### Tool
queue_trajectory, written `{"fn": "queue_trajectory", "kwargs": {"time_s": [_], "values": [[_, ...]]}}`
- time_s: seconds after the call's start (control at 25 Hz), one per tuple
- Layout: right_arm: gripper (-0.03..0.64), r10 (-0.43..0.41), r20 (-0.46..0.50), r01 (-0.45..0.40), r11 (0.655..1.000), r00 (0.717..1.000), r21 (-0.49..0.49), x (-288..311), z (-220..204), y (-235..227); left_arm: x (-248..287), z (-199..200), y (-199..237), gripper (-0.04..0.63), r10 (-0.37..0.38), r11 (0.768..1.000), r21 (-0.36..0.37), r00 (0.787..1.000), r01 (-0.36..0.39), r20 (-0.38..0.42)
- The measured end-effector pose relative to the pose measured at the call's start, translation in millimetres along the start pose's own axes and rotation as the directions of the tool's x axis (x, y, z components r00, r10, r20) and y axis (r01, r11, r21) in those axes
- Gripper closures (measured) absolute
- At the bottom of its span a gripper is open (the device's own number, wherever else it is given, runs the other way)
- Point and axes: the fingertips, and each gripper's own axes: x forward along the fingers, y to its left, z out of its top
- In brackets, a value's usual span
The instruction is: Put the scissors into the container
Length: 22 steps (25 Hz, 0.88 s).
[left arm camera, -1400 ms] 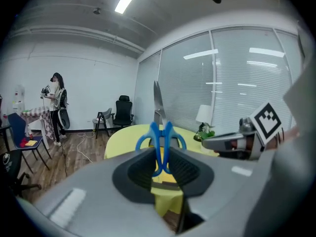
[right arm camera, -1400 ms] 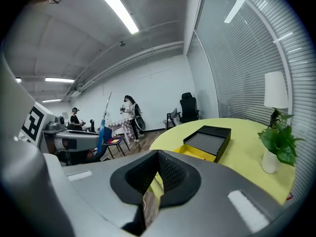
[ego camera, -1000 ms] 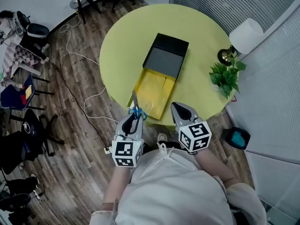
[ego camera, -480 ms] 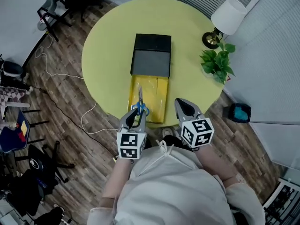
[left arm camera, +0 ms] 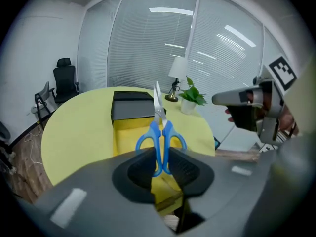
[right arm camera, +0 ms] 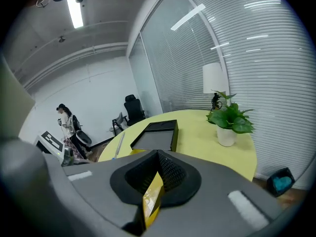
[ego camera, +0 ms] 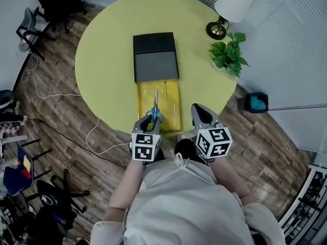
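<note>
**Scissors held over the yellow tray**

Moved forward past the table's [ego camera: 102, 60] near edge since a second ago, the left gripper [ego camera: 148, 121] now carries the scissors [ego camera: 155, 107] over the middle of the yellow container [ego camera: 173, 100], no longer at its corner. Its jaws clamp narrowly on the blue handles. The closed steel blades point toward the black sleeve [ego camera: 155, 60]. Square black-and-white markers cover both cubes. The right gripper [ego camera: 202, 115], jaws together and empty, hovers just right of the container.
</note>
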Motion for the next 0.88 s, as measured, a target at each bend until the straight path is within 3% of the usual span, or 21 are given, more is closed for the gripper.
{"fn": "queue_trajectory", "kwargs": {"time_s": [0.24, 0.56, 0.76, 0.88], "values": [[0.617, -0.039, -0.005, 0.039, 0.999, 0.999, -0.004, 2, -5, -5, 30, -9, 2, 0.514, -0.032, 0.998, 0.042, 0.997, 0.035, -0.071], [0.617, -0.052, -0.028, 0.052, 0.999, 0.998, -0.013, 3, -17, -19, 71, -27, 3, 0.514, -0.058, 0.998, 0.022, 0.973, 0.064, -0.222], [0.617, -0.041, -0.04, 0.04, 0.999, 0.998, -0.021, 5, -20, -19, 84, -39, 1, 0.514, -0.058, 0.994, 0.069, 0.952, 0.083, -0.301], [0.617, -0.031, -0.045, 0.03, 0.999, 0.999, -0.03, 5, -20, -16, 91, -54, -2, 0.514, -0.073, 0.994, 0.053, 0.924, 0.1, -0.376]]}}
